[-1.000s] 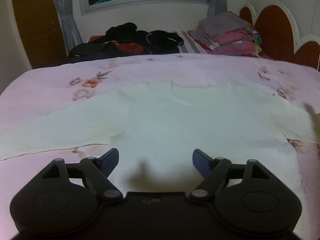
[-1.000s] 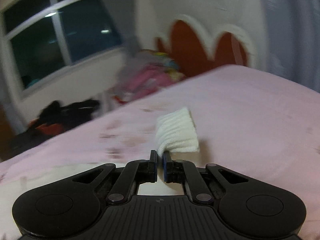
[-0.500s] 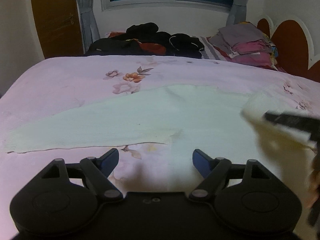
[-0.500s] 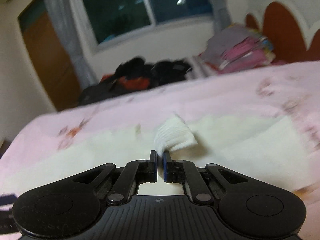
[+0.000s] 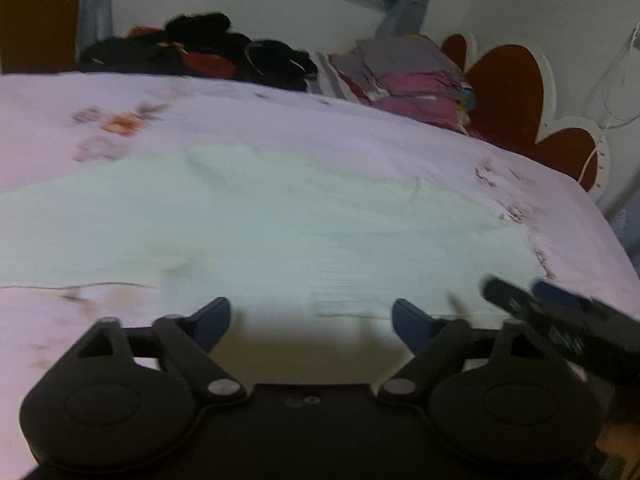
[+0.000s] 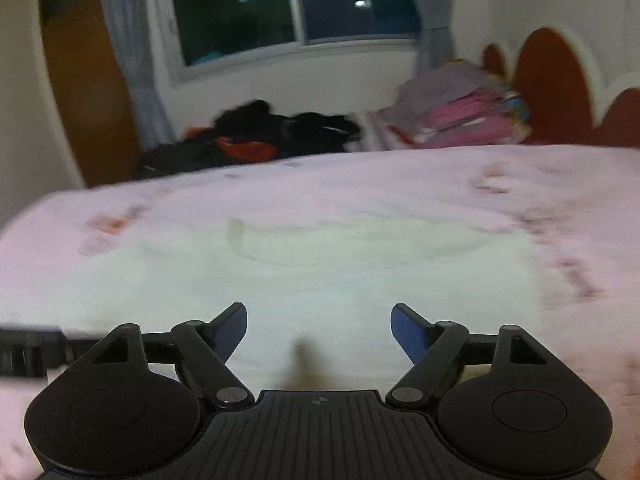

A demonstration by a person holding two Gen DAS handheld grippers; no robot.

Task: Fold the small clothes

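A cream-white knit sweater (image 5: 280,232) lies spread flat on a pink floral bedsheet (image 5: 240,120), filling the middle of both wrist views. In the left wrist view one sleeve runs out toward the left edge of the frame, while the garment's right side ends in a straight edge near the right of the bed. In the right wrist view the rounded neckline (image 6: 340,248) shows as a curved line just above the centre of the frame.

The left gripper (image 5: 312,316) sits at the bottom centre of its own view, its jaws spread wide with nothing between them, the blue fingertips (image 5: 212,320) hovering over the near hem of the sweater. The right gripper (image 6: 319,322) is likewise at the bottom centre of its view; its jaws are opening, and only the flat cloth below shows between the blue pads, with nothing pinched. The right gripper also shows as a blurred black shape at the lower right of the left wrist view, and part of the left gripper juts in at the lower left edge of the right wrist view.

Beyond the bed, at the top of both frames, lie a heap of dark clothes (image 5: 208,52) to the left and a stack of folded pink and grey clothes (image 5: 408,76) to the right. A red scalloped headboard (image 5: 508,92) stands at the upper right, and a dark window (image 6: 288,4) with grey curtains (image 6: 132,48) fills the upper centre of the right wrist view, a brown door (image 6: 88,92) at its left.
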